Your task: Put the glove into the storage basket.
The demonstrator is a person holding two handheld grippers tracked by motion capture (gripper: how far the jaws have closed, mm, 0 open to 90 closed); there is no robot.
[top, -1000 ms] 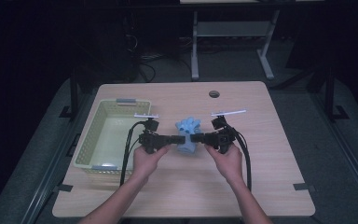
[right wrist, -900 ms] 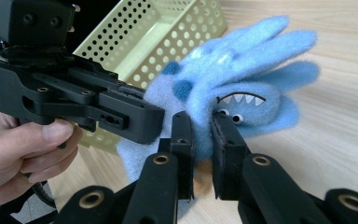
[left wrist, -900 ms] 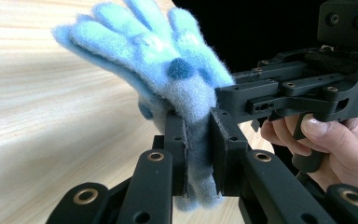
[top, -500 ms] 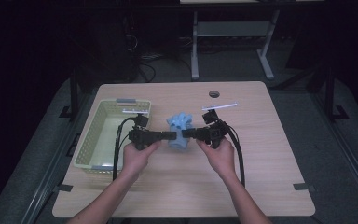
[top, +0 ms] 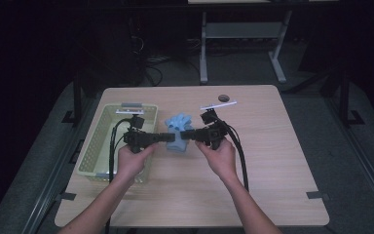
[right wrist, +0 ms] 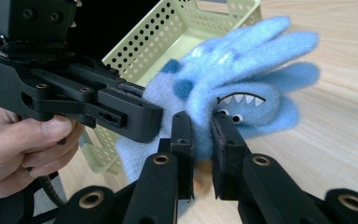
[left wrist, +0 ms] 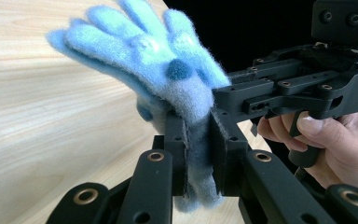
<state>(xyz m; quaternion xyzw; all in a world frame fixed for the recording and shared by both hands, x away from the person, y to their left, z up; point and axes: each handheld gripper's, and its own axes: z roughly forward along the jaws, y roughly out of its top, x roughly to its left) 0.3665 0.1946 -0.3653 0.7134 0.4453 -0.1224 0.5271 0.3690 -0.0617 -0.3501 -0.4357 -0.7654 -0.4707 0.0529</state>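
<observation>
From the high view, the left gripper [top: 168, 138] and right gripper [top: 187, 134] clasped a blue glove [top: 178, 127] between them, the basket [top: 93, 153] at nine o'clock. In the left gripper view, jaws pinched its cuff [left wrist: 196, 158]. In the right gripper view, jaws gripped fleece beside a shark face [right wrist: 240, 105]

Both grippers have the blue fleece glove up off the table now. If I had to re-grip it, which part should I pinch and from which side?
Pinch the flat cuff end of the blue glove, coming in level from its sides, as the left gripper and right gripper do now. There the fleece lies in flat doubled layers thin enough for shut jaws. The splayed glove fingers are loose and would probably slip.
</observation>
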